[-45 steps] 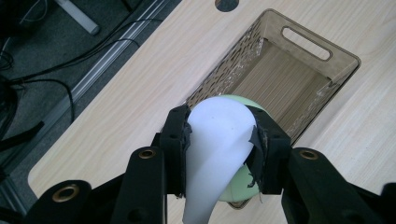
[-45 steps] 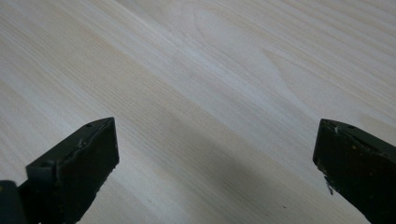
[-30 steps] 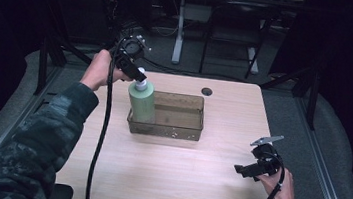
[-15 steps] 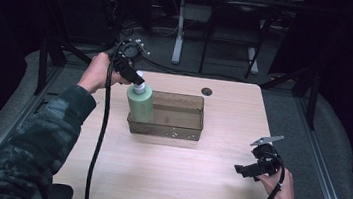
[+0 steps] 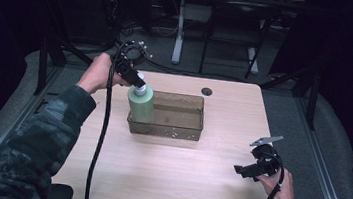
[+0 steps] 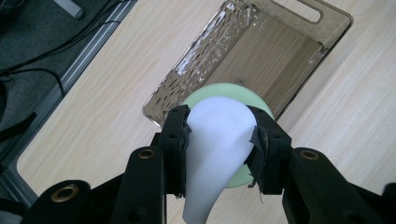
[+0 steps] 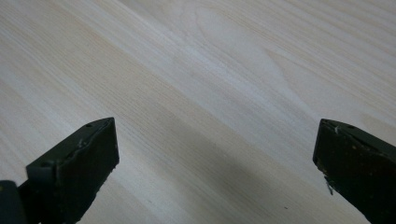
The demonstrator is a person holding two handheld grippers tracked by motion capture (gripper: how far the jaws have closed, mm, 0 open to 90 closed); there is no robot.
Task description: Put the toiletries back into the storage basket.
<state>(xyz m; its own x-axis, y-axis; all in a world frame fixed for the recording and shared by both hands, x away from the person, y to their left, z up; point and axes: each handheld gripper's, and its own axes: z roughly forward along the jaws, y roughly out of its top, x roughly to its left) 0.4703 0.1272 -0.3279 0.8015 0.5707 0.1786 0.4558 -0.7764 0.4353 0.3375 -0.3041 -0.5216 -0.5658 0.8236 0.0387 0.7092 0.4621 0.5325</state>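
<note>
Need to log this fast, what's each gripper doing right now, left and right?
Left gripper: shut on the white cap of the green bottle, at the tray's end.
Right gripper: open, nothing between its jaws, above bare table.

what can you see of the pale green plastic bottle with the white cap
The pale green plastic bottle is a rounded, opaque container with a white cap narrowing to a spout. It stands upright at the left end of the smoky clear plastic bin; whether it rests on the bin's floor cannot be told. The left gripper has its jaws clamped on the cap from both sides.
</note>
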